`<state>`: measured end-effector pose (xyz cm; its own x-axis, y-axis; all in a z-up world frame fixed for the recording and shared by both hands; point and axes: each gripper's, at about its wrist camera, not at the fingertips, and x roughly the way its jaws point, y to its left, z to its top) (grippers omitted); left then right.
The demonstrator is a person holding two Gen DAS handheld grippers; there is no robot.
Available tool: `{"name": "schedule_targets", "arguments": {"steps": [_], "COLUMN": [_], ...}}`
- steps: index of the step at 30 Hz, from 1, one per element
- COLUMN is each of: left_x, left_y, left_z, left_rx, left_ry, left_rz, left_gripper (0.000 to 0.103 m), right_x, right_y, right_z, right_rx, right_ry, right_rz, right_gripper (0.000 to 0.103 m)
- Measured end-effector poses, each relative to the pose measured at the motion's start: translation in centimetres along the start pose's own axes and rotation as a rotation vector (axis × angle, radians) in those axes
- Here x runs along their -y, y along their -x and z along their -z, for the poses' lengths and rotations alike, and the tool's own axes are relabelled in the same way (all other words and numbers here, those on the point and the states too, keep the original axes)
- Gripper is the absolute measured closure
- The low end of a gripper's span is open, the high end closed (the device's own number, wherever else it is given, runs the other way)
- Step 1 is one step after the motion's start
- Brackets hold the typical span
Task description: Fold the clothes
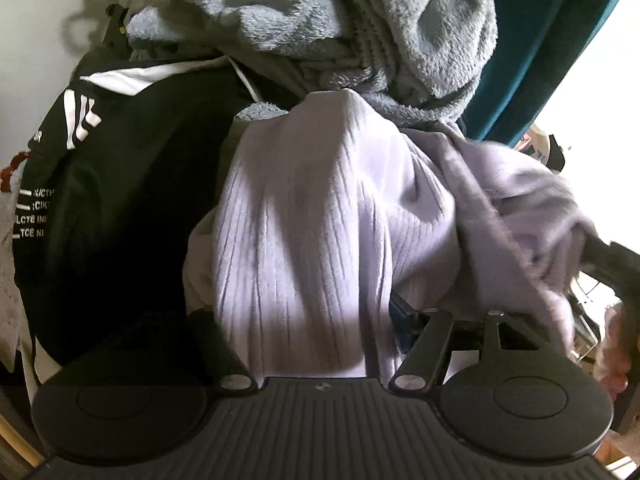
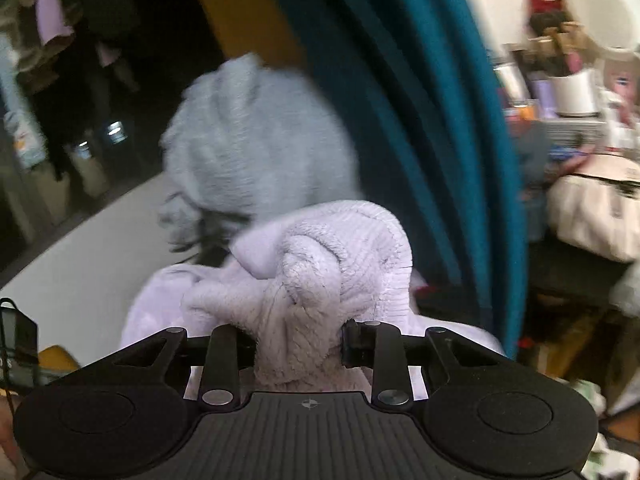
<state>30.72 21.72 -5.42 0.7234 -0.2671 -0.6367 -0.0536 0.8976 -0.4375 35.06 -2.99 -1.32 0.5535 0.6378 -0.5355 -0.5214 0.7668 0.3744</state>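
Note:
A lilac ribbed fleece garment (image 1: 312, 216) hangs over my left gripper (image 1: 324, 240) like a tent and hides both fingers. The gripper's link arms are splayed wide, and only a blue finger base (image 1: 400, 320) shows. The cloth's right end runs to my right gripper (image 1: 616, 268), which a hand holds at the frame edge. In the right wrist view the same lilac garment (image 2: 320, 272) is bunched in a thick wad between the fingers of my right gripper (image 2: 302, 328), which is shut on it.
A fluffy grey-blue garment (image 1: 340, 20) is piled behind the lilac one, also in the right wrist view (image 2: 256, 148). A black garment with white print (image 1: 120, 184) lies at the left. A teal curtain (image 2: 400, 100) hangs at the right, with a white surface (image 2: 88, 248) and cluttered shelves (image 2: 568, 92).

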Motion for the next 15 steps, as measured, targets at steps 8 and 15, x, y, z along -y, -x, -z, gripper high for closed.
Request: {"name": "schedule_targets", "arguments": {"steps": [8,15], "left_x": [-0.6,1.1], "left_y": [0.9,1.0], "left_z": [-0.5,-0.8], "left_rx": [0.017,0.010], "left_ry": [0.043,0.015], "left_rz": [0.061,0.096], "left_gripper": [0.031,0.013], "right_x": [-0.3,0.0], "right_y": [-4.1,-5.5], "right_z": [-2.5,-2.9], "right_rx": [-0.019,-0.089], "right_ry": [-0.054,-0.061], "right_rz": [-0.050,-0.053], "right_gripper": [0.074,0.073]}}
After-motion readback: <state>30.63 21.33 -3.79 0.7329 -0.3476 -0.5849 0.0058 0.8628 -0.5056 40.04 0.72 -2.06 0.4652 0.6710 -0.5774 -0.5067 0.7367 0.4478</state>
